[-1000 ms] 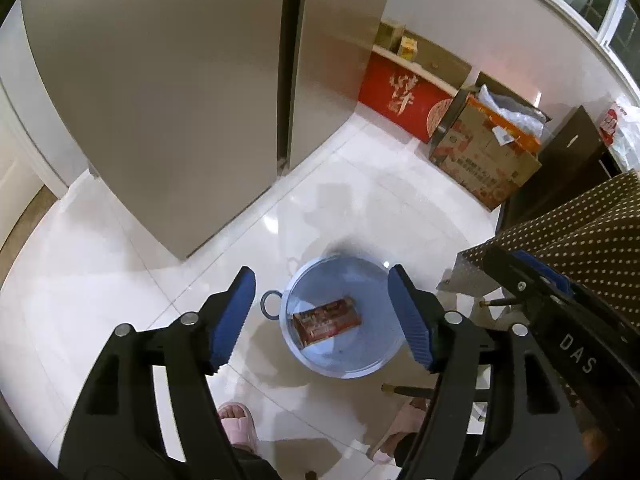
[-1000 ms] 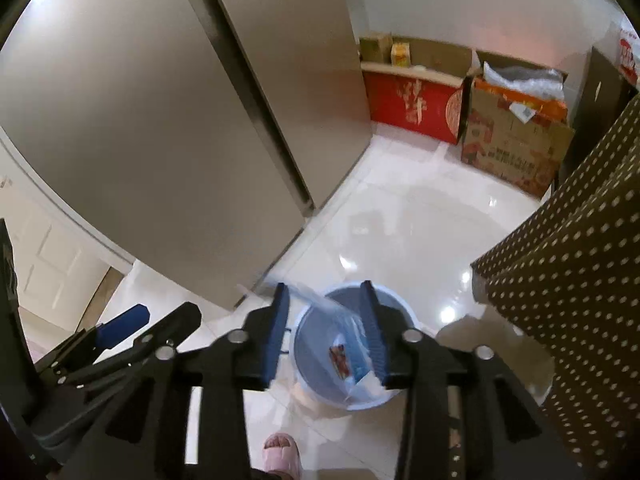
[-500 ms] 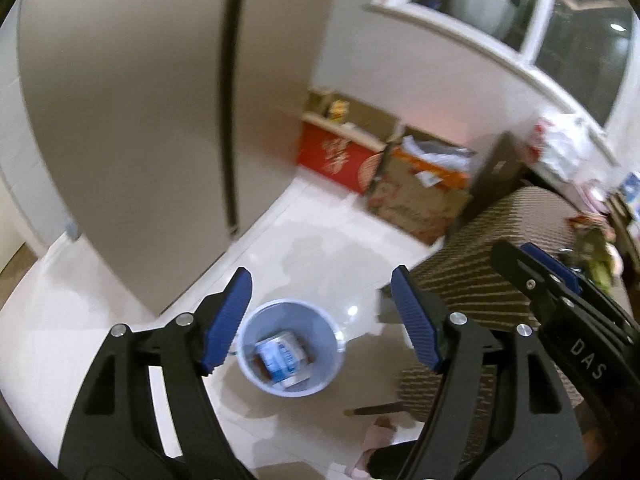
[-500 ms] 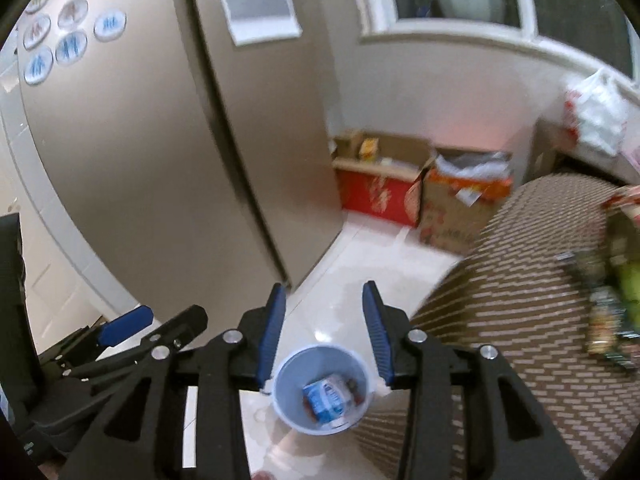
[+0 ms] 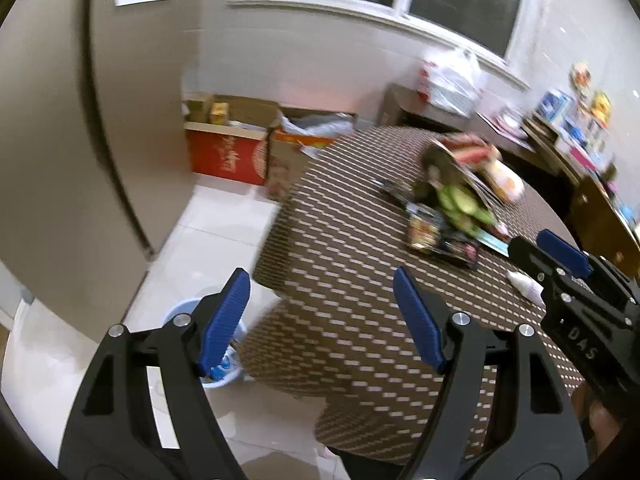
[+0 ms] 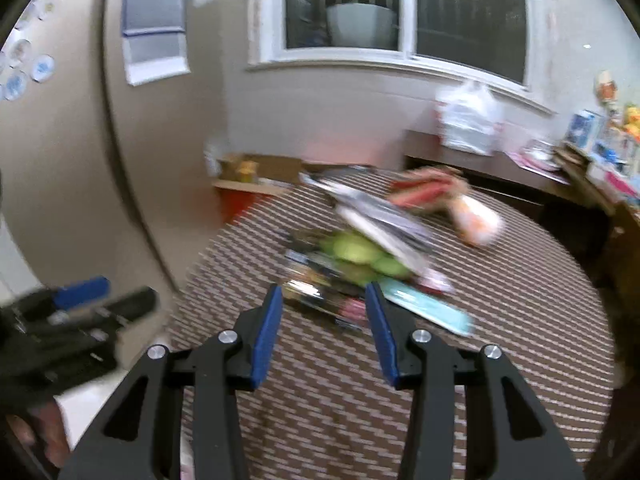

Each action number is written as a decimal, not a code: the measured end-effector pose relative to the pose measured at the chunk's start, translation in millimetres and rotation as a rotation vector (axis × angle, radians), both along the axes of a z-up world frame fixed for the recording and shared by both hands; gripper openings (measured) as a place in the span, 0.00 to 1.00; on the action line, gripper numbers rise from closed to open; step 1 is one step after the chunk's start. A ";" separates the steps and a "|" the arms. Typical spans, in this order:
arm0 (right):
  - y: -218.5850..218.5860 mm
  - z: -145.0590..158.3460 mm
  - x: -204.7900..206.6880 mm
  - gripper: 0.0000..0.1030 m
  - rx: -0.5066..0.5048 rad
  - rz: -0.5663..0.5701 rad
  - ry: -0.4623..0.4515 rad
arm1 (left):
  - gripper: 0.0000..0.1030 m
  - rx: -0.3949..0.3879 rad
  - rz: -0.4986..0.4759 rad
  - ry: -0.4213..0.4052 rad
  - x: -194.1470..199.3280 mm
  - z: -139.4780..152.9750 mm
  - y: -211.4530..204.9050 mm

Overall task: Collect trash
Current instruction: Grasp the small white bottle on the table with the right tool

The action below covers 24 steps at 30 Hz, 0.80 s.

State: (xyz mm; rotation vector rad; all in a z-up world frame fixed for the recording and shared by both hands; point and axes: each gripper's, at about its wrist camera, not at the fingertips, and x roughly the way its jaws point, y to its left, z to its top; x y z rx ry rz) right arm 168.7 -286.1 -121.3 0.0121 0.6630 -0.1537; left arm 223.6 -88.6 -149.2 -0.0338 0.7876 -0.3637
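Observation:
A heap of snack wrappers and packets [image 5: 452, 208] lies on a round table with a brown patterned cloth [image 5: 352, 248]; it also shows, blurred, in the right wrist view [image 6: 360, 256]. A light blue bin [image 5: 180, 312] stands on the floor at the table's left, partly hidden behind my left gripper's finger. My left gripper [image 5: 322, 316] is open and empty above the table's near edge. My right gripper [image 6: 322, 328] is open and empty, just short of the heap. A small white bottle [image 5: 526, 284] lies on the table.
A tall beige fridge [image 5: 60, 140] stands on the left. Cardboard boxes [image 5: 228, 148] sit on the floor against the far wall. A dark sideboard with a white plastic bag [image 6: 468, 120] and clutter runs along the wall behind the table.
Both grippers have swung up from over the floor bin to face the table. The right gripper's clear wrapper from a second ago is gone from its fingers. The bin now holds a blue-and-white packet.

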 end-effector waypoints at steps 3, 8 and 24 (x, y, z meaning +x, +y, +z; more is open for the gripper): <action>-36.6 -17.9 -15.5 0.42 -0.021 -0.050 0.059 | 0.71 0.014 -0.039 0.016 -3.2 -5.9 -23.4; -68.9 -45.3 -27.2 0.42 0.019 -0.089 0.132 | 0.71 0.039 -0.083 0.037 -4.3 -15.1 -61.0; -96.8 -66.0 3.8 0.33 0.152 0.045 0.221 | 0.71 0.034 -0.060 0.101 27.1 -32.9 -97.5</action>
